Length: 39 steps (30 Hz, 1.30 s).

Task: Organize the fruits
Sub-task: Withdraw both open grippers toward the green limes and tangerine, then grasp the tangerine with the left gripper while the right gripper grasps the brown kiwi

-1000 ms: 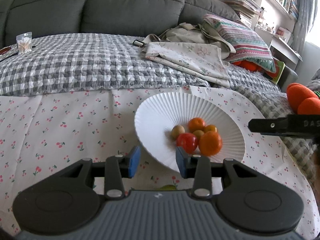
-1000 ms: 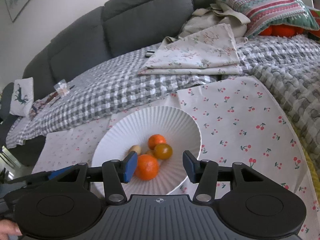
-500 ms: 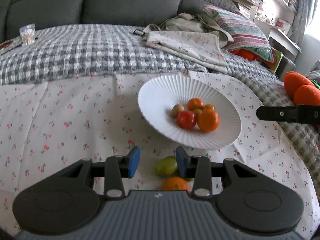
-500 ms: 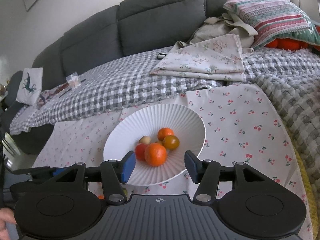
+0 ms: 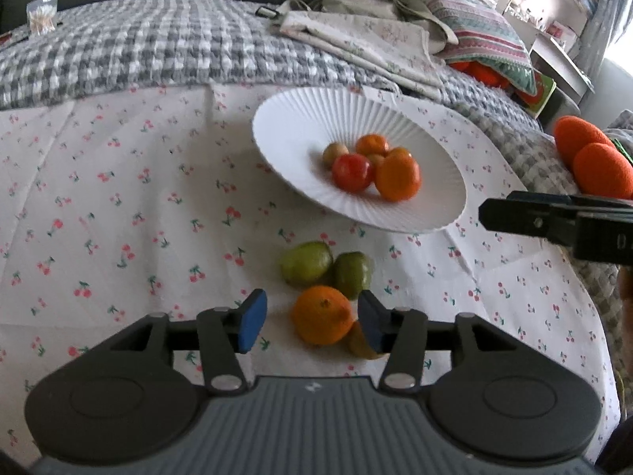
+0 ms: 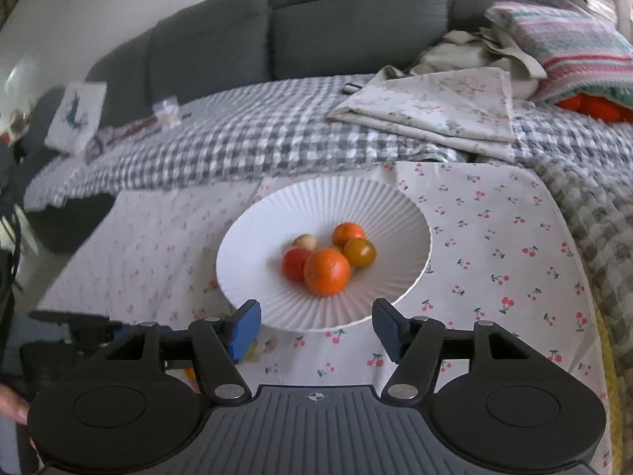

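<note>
- While part of the fruit already sits in the white plate [image 5: 292, 118], the sorting looks roughly half done, judging by what lies loose on the cloth.
- In the plate: one large orange [image 5: 397, 180], one red tomato [image 5: 352, 172], a smaller orange [image 5: 372, 144] behind them, a small pale fruit [image 5: 335, 153], and a dark yellow-brown fruit [image 6: 359, 252] seen best from the right wrist view.
- Outside the plate, on the cherry-print cloth [image 5: 118, 206]: two green fruits [image 5: 306, 263] touching each other, one loose orange [image 5: 322, 314] just in front of them, and a yellowish fruit [image 5: 362, 346] half hidden behind the right-hand pad.
- Left gripper [image 5: 312, 322]: jaws opening, blue pads either side of the loose orange and not pressing it; nothing held.
- Right gripper [image 6: 316, 330]: jaws opening, empty, hanging over the near rim of the plate; its black finger also shows at the right edge of the left wrist view.
- Remaining, by my reckoning: four loose pieces to lift into the plate, the loose orange likely first.
- Risk noted: the loose fruits lie in a cluster, so closing on the loose orange may nudge the others.
- Background: checked grey blanket [image 5: 158, 47], folded floral cloth [image 6: 435, 111], striped cushion [image 6: 573, 51], grey sofa [image 6: 356, 19].
</note>
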Tool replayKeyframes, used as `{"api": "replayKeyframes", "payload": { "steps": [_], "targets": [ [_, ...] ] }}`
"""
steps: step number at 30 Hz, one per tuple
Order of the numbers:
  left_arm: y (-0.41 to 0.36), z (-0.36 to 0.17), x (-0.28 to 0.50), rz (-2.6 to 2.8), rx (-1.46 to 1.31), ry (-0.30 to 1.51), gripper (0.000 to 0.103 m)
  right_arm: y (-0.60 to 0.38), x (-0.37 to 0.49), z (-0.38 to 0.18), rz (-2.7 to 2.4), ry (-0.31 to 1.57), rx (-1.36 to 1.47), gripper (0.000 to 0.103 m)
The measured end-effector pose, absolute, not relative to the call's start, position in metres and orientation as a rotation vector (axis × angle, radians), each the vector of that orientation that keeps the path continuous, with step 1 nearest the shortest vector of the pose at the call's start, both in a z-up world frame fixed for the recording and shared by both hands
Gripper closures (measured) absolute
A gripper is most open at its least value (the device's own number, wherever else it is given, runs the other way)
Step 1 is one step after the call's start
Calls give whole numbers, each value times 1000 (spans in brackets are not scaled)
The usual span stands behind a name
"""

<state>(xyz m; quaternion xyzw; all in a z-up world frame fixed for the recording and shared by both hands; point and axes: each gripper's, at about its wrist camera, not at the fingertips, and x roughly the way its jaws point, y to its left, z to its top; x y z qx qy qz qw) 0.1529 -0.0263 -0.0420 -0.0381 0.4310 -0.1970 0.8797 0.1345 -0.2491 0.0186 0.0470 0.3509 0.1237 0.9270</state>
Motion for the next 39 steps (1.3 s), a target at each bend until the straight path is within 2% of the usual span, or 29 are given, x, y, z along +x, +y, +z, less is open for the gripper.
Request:
{"api": "replayKeyframes", "payload": {
  "steps": [3, 6, 10, 15, 39],
  "targets": [
    [-29, -47, 154, -417, -90, 915, 51, -244, 134, 15, 273, 736, 68, 40],
    [-29, -48, 155, -412, -96, 907, 53, -238, 135, 10, 293, 766, 30, 34],
    [-32, -50, 153, -413, -88, 895, 55, -232, 136, 0, 292, 811, -19, 33],
    [-35, -49, 152, -422, -64, 887, 69, -231, 135, -3, 293, 820, -37, 33],
    [-15, -32, 154, -299, -83, 864, 71, -197, 129, -25, 408, 851, -129, 33]
  ]
}}
